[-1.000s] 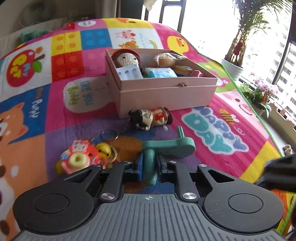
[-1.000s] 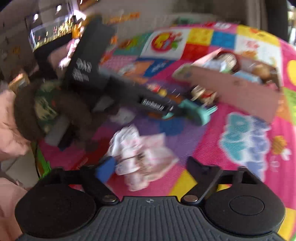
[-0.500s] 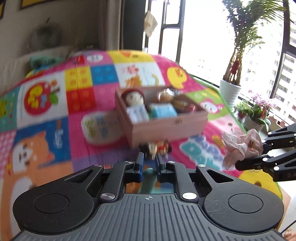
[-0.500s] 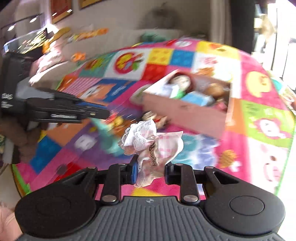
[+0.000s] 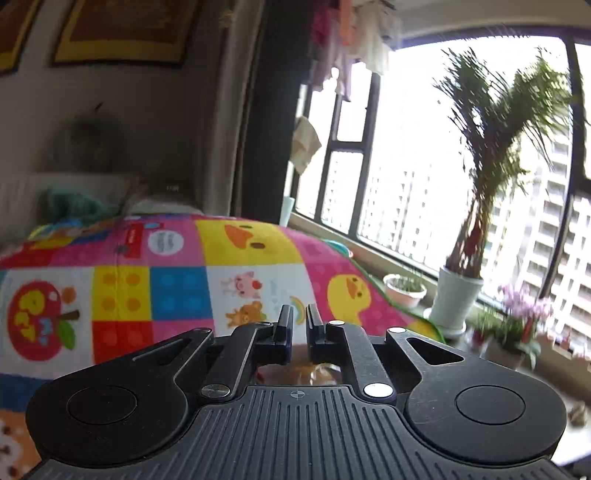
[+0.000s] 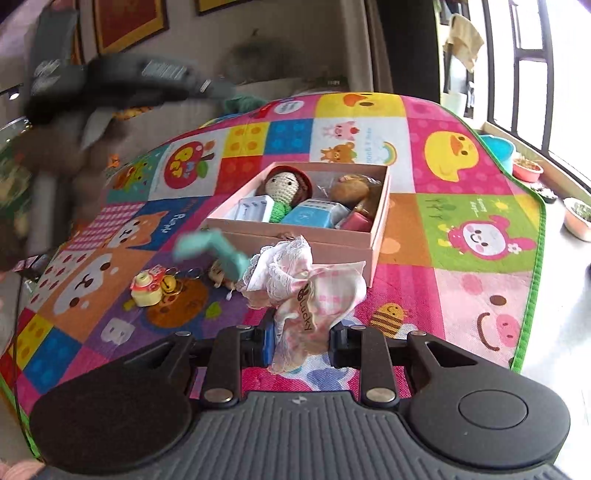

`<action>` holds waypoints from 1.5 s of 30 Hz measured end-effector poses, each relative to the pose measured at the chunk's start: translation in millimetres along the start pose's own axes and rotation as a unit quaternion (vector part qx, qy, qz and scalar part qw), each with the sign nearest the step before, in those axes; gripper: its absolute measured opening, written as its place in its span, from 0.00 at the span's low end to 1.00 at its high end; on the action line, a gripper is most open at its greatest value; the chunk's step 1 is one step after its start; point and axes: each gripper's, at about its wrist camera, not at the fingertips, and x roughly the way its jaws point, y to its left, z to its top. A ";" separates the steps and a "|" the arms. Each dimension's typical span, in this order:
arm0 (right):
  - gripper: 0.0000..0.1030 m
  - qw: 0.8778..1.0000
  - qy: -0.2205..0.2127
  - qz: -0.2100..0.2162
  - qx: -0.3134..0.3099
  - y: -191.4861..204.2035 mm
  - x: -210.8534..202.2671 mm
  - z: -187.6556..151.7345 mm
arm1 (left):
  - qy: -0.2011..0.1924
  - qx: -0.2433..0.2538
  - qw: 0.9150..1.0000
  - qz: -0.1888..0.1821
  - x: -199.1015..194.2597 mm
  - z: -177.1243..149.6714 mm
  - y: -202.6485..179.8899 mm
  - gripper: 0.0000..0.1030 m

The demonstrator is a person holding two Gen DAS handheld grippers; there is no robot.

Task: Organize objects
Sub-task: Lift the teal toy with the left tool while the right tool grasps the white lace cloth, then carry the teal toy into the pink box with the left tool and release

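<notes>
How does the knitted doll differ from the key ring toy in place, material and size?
The knitted doll lies inside the pink box; the key ring toy lies outside it, on the play mat. The doll is soft yarn with a red hat; the key ring toy looks hard and glossy, with metal rings. The doll looks larger. Both are small toys.

Crumpled pink lace pouch [image 6: 306, 291] hangs before open pink box [image 6: 380, 221]; blurred teal piece [image 6: 210, 247] beside it.

Potted palm [image 5: 476, 206] beside window [image 5: 402, 166], framed pictures [image 5: 122, 33].
</notes>
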 end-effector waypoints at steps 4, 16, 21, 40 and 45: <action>0.25 1.000 0.003 -0.002 0.006 -5.0 -1.5 -4.2 | 0.043 -0.008 0.999 0.007 4.4 -20.5 8.7 0.12; 0.28 0.999 0.052 -0.012 0.010 -1.4 40.3 -20.9 | 0.197 0.176 0.964 -0.024 -53.0 -147.2 -12.8 0.16; 0.57 0.998 0.061 -0.019 0.019 -1.1 45.9 -30.4 | 0.235 0.109 0.966 -0.018 -24.9 -155.6 0.0 0.20; 0.27 0.998 0.033 -0.054 -0.001 2.4 31.0 -24.5 | 0.212 0.089 0.973 -0.035 -44.7 -166.2 -9.5 0.17; 0.27 0.999 0.017 -0.042 -0.006 6.5 14.6 -12.3 | 0.201 0.073 0.976 -0.048 -76.9 -155.6 -5.9 0.17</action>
